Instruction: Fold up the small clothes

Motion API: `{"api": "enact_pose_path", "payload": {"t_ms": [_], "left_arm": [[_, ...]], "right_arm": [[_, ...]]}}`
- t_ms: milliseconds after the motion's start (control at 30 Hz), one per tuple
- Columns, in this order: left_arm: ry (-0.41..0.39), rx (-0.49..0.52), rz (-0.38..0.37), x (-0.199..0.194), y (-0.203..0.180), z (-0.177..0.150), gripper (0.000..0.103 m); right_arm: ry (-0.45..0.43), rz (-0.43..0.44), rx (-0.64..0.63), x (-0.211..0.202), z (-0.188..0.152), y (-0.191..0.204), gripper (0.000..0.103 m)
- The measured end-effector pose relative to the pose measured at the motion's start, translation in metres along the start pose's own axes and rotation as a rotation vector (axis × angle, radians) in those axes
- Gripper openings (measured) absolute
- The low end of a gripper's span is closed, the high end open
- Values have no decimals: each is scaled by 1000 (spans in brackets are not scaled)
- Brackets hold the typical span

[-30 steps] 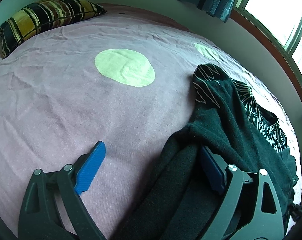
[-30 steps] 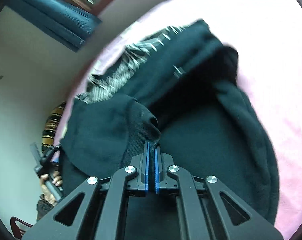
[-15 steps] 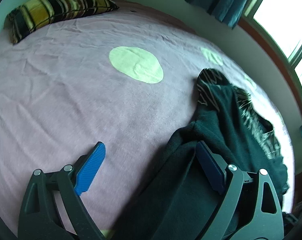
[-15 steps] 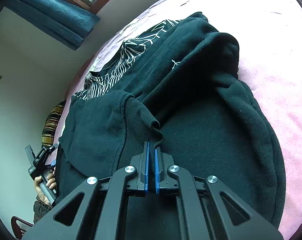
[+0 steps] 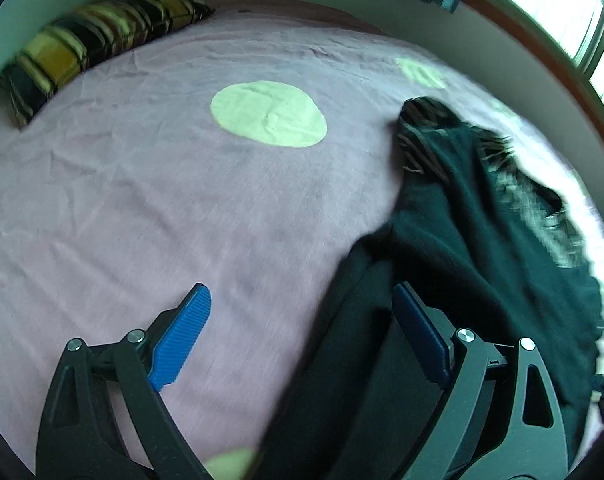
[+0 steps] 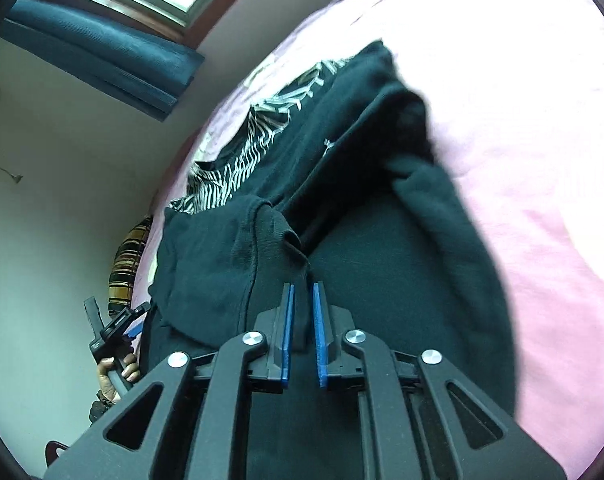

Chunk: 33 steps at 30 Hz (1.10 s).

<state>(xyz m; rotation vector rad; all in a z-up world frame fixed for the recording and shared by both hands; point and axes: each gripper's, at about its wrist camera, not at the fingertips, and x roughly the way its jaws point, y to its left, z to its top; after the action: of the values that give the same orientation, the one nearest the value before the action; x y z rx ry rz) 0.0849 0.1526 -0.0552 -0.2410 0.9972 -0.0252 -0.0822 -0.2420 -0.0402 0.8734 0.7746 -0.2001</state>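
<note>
A dark green sweatshirt (image 5: 482,240) lies bunched on the pink bed sheet (image 5: 142,200), on top of a black-and-white patterned garment (image 5: 542,208). My left gripper (image 5: 300,288) is open wide above the sweatshirt's left edge; its right finger hangs over the cloth, its left over bare sheet. In the right wrist view the sweatshirt (image 6: 382,240) fills the middle. My right gripper (image 6: 303,285) is opening, and a raised fold of the sweatshirt still stands in the narrow gap between its blue pads (image 6: 286,320). The patterned garment (image 6: 238,164) shows behind.
A striped yellow-and-black pillow (image 5: 82,40) lies at the bed's far left corner. Pale green dots (image 5: 268,114) mark the sheet. A window with a blue curtain (image 6: 102,44) is beyond the bed. A hand (image 6: 118,372) holds the left gripper's handle at the bed's edge.
The right gripper's pads, shut on the sweatshirt fold before, have parted a little. The left gripper stayed open and hardly moved.
</note>
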Motion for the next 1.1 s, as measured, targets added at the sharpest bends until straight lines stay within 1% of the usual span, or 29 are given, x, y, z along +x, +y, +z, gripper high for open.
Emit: {"api": "enact_pose_path", "payload": {"t_ms": [33,67,133,233,367,433,567,633,700,767,833,967,1067,1100], "left_arm": [[8,-6,-52,-9,7,-5,92],[19,-7,-95,-17,14,-11,92],[43,9,-160,-31,24,-25,92],[96,51,-225,-53,40,-57,92],[124,101,-292,-80,58,-91,92],[148,115,-350,-91,63,-108,92],[181,107,-455,-103,72,-132,92],[187,83,-509,-106,77,-141,92],[187,43,-571,-108,81,-148,92],[204,15,-634,-108,79,-154,92],[212,15,-658,-107,72,-158,92],[208,36,-658,-105,55,-162,92],[226,32,-696,-103,48,-166,92],[222,45,-692,-104,44,-168,92]], "right_arm": [[-2,-5,-1,-10,-2,-3,32],[-11,-18,-5,-20,-5,-5,36],[-22,-48,-16,-39,-13,-10,38],[-27,-72,-7,-63,-26,-23,47],[-22,-90,3,-86,-47,-42,49],[-12,-70,27,-92,-55,-51,49],[23,4,60,-96,-72,-62,50],[44,43,65,-96,-79,-64,54],[56,70,62,-96,-83,-64,55],[80,102,47,-95,-85,-63,58],[101,133,30,-97,-90,-62,59],[150,187,7,-94,-97,-59,59],[178,216,-14,-94,-101,-55,59],[185,227,-13,-93,-102,-55,59]]}}
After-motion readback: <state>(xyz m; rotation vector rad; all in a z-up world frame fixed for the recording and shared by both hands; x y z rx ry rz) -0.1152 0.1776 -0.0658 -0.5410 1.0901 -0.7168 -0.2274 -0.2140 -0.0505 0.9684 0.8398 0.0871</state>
